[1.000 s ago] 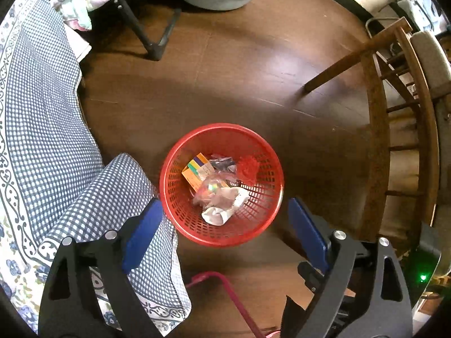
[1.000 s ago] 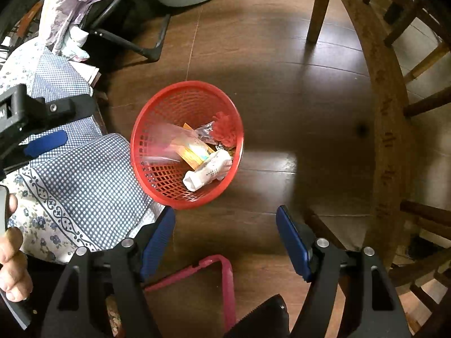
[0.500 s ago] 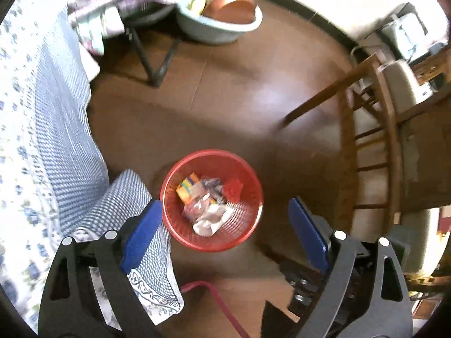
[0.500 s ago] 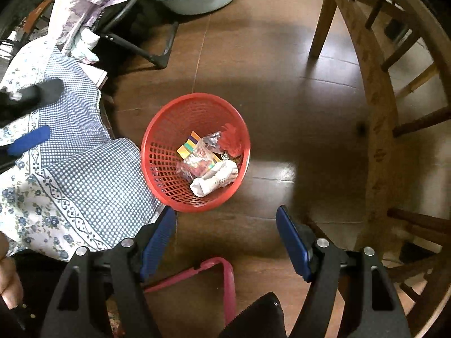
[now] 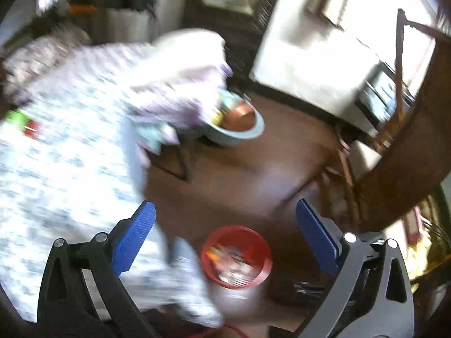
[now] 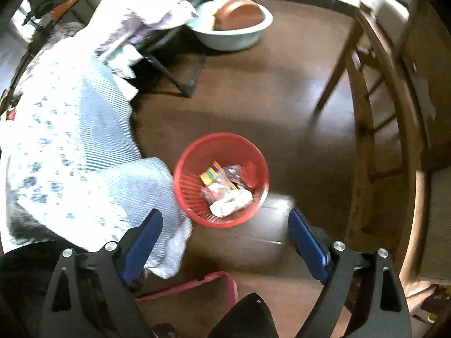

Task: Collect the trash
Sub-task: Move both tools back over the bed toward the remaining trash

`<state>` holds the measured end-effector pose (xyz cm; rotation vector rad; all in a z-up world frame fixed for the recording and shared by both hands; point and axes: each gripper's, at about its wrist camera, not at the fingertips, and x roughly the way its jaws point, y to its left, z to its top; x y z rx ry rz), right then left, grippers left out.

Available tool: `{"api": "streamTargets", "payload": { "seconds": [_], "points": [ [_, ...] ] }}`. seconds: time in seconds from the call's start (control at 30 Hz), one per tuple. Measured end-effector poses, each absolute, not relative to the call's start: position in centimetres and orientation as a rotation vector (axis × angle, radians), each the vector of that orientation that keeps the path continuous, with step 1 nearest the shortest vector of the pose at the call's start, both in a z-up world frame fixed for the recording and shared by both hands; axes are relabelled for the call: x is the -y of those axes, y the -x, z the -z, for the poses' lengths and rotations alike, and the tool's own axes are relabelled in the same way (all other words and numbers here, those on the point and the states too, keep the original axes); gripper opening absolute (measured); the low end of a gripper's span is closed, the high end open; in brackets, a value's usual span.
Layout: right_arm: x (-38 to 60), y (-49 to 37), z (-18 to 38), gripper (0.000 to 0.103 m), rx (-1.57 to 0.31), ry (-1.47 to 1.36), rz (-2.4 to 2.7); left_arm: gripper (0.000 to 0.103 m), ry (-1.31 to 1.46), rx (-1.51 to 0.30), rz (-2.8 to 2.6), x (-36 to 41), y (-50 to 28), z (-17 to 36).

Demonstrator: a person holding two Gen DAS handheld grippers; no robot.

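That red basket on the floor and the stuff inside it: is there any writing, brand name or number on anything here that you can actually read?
No text can be read in either view.
Striped packet in the red basket: coloured bands only; any print is too small and blurred.
Clear wrappers beside it: print, if any, is illegible.
Green and red item on the cloth in the left wrist view: smeared by motion blur, unreadable.
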<state>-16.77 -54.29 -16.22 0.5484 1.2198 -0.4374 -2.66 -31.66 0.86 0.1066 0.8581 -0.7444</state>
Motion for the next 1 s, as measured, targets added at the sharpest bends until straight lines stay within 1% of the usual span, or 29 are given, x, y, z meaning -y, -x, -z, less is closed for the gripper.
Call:
{"api": "streamTargets", "payload": {
  "seconds": [0.1, 0.33, 0.43, 0.5, 0.73, 0.9, 1.0],
  "points": [
    [51.6, 14.4, 13.4, 0.089, -1.177, -0.488, 0.382, 0.096, -0.09, -0.795, 0.62, 25.9, 0.4, -2.7],
    [43.6, 7.9, 6.5, 0.09, -1.046, -0.358, 0.209, 0.096, -0.041, -0.737, 0.39, 14.7, -3.9, -4.0],
    [39.4, 4.7, 3.8, 0.095, -0.993, -0.293, 0.122, 0.096, -0.006, -0.715, 0.317, 11.1, -5.0, -4.3],
    [36.2, 2.0, 2.5, 0.095, -0.974, -0.251, 0.062, 0.096, 0.021, -0.708, 0.278, 8.8, -6.0, -4.6],
    [27.5, -5.2, 0.2, 0.095, -0.941, -0.196, -0.066, 0.096, 0.089, -0.718, 0.177, 3.5, -9.5, -4.2],
    [23.8, -9.3, 0.6, 0.095, -0.932, -0.179, -0.09, 0.096, 0.144, -0.711, 0.126, 1.2, -12.2, -3.8],
    [22.4, -11.5, 1.1, 0.095, -0.913, -0.148, -0.078, 0.096, 0.171, -0.719, 0.054, -0.5, -13.6, -2.6]
  ]
}}
